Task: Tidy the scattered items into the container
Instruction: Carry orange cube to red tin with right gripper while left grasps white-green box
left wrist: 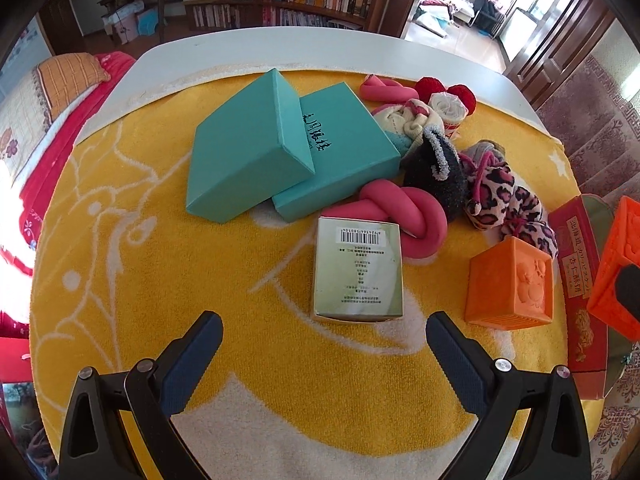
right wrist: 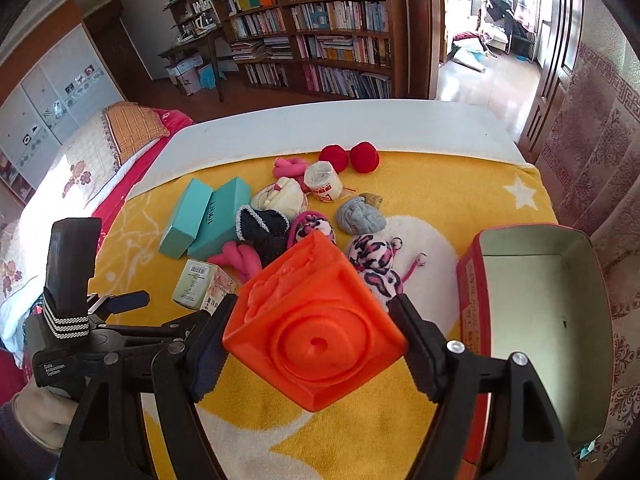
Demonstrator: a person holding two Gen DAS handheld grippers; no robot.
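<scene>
1. Pinching an orange cube (right wrist: 316, 320) between both fingers of the right gripper (right wrist: 316, 332); cube tilted on a corner, clear of the yellow blanket (right wrist: 440, 184) below.
2. Held spread wide and empty: left gripper (left wrist: 324, 340), pointing steeply down over the blanket.
3. Lying just ahead of the left gripper, between its fingertips' lines: pale box (left wrist: 357, 270) with a barcode, flat on the blanket.
4. Sitting ahead and right of the left gripper: second orange cube (left wrist: 512, 284), on the blanket, near the red tin.
5. Standing just right of the right gripper: red tin (right wrist: 468, 280), open, nothing visible inside apart from a small dark speck.
6. Touching the pale box's far corner: knotted pink roll (left wrist: 400, 212).
7. Further ahead of the left gripper: two teal boxes (left wrist: 248, 148), one leaning on the other.
8. Clustered ahead of the right gripper, beyond the held cube: leopard-print socks (right wrist: 376, 264), dark fuzzy sock (right wrist: 264, 228), grey bundle (right wrist: 360, 216), cream sock (right wrist: 280, 196).
9. Farthest on the blanket: white roll (right wrist: 322, 182), second pink roll (right wrist: 288, 168), two red pompoms (right wrist: 350, 156).
</scene>
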